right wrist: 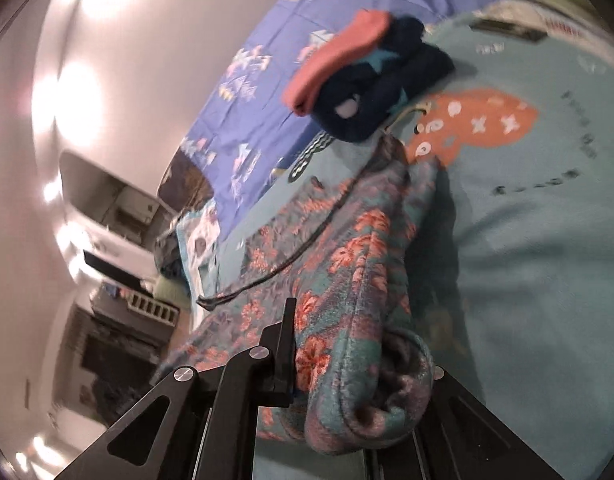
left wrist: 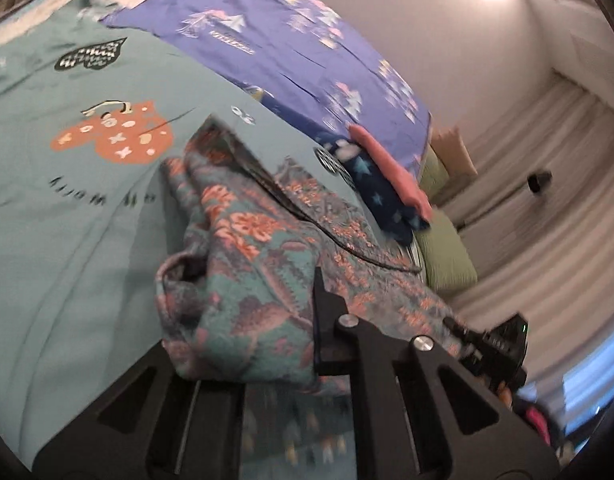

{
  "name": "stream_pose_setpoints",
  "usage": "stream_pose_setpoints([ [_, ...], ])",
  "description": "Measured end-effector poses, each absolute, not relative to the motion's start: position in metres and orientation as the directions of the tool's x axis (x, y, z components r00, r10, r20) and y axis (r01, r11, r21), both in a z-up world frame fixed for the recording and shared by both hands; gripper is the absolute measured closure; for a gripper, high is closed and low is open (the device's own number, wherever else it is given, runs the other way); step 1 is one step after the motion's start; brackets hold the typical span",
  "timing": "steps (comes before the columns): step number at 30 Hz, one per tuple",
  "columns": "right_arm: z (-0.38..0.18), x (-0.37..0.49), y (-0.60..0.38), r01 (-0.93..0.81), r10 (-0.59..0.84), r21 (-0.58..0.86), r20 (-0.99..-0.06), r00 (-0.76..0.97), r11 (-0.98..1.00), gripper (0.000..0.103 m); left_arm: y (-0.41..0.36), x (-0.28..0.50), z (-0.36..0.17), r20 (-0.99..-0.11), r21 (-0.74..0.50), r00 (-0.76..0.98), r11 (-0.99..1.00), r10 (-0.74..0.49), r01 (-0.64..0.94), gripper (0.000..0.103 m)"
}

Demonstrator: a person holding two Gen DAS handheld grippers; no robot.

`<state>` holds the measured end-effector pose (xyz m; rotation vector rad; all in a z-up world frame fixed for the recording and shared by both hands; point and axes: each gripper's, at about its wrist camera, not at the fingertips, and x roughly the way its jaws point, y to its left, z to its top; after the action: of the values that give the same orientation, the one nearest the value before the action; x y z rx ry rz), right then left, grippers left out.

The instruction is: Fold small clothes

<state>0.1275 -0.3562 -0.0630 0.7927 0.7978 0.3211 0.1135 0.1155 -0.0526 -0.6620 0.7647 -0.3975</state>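
A teal garment with coral flowers (left wrist: pixel 243 264) hangs bunched between both grippers above the bed. My left gripper (left wrist: pixel 303 316) is shut on its near edge; one black finger (left wrist: pixel 323 320) shows and the other is buried under cloth. In the right wrist view the same floral garment (right wrist: pixel 347 280) drapes over my right gripper (right wrist: pixel 303 348), which is shut on a thick rolled fold. Only its left finger (right wrist: pixel 285 344) is visible. A dark drawstring (right wrist: pixel 283 268) trails across the fabric.
The bed has a teal sheet with heart prints (left wrist: pixel 67 200) and a purple-blue cover (left wrist: pixel 291 32) behind it. A folded stack, pink on dark blue starred cloth (left wrist: pixel 387 192), lies near the far edge, beside a green pillow (left wrist: pixel 447 252). A blurred black tool with a green light (left wrist: pixel 499 344) shows at right.
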Motion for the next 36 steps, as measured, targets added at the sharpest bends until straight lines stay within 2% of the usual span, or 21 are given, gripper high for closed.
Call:
stream_pose_setpoints([
  [3,-0.061,0.089,-0.363,0.027,0.540,0.722,-0.541,0.645,0.691,0.095,0.117,0.069,-0.062,-0.541,-0.677,0.608,0.730,-0.581,0.096,0.092],
  [7,-0.089,0.033,-0.357,0.086,0.516,0.666,-0.647,0.562,0.741,0.094,0.111,0.031,-0.093,-0.627,-0.644,0.542,0.764,-0.559,0.043,0.090],
  [10,-0.104,0.015,-0.357,0.111,0.441,0.567,-0.735,0.516,0.816,0.084,0.122,0.019,-0.107,-0.712,-0.569,0.527,0.821,-0.464,-0.046,0.079],
  [11,-0.102,0.012,-0.361,0.107,0.439,0.567,-0.732,0.521,0.817,0.082,0.126,0.017,-0.102,-0.722,-0.541,0.545,0.838,-0.426,-0.062,0.076],
  [13,-0.090,0.009,-0.371,0.130,0.385,0.522,-0.754,0.532,0.843,0.070,0.136,0.012,-0.085,-0.718,-0.474,0.610,0.877,-0.336,-0.074,0.069],
  [14,-0.080,0.008,-0.378,0.137,0.324,0.468,-0.767,0.554,0.873,0.069,0.140,0.011,-0.072,-0.705,-0.414,0.658,0.906,-0.262,-0.083,0.059],
  [16,-0.060,0.009,-0.385,0.145,0.191,0.346,-0.769,0.610,0.927,0.062,0.142,0.015,-0.052,-0.655,-0.292,0.740,0.955,-0.155,-0.059,0.047],
  [17,-0.046,0.012,-0.384,0.132,0.096,0.235,-0.755,0.648,0.963,0.060,0.143,0.022,-0.047,-0.641,-0.248,0.756,0.968,-0.133,-0.040,0.047],
  [20,-0.033,0.039,-0.369,0.039,-0.024,0.003,-0.727,0.686,0.999,0.053,0.136,0.062,-0.042,-0.645,-0.145,0.757,0.989,-0.104,0.012,0.047],
  [22,-0.034,0.059,-0.354,-0.071,0.005,-0.061,-0.723,0.691,0.996,0.047,0.131,0.085,-0.045,-0.659,-0.113,0.745,0.993,-0.107,0.043,0.047],
  [28,-0.052,0.115,-0.342,-0.209,0.055,-0.119,-0.735,0.676,0.971,0.046,0.133,0.146,-0.069,-0.712,-0.118,0.687,0.989,-0.144,0.085,0.047],
  [36,-0.076,0.152,-0.334,-0.328,0.063,-0.179,-0.789,0.611,0.928,0.046,0.128,0.184,-0.093,-0.758,-0.112,0.627,0.983,-0.178,0.143,0.047],
])
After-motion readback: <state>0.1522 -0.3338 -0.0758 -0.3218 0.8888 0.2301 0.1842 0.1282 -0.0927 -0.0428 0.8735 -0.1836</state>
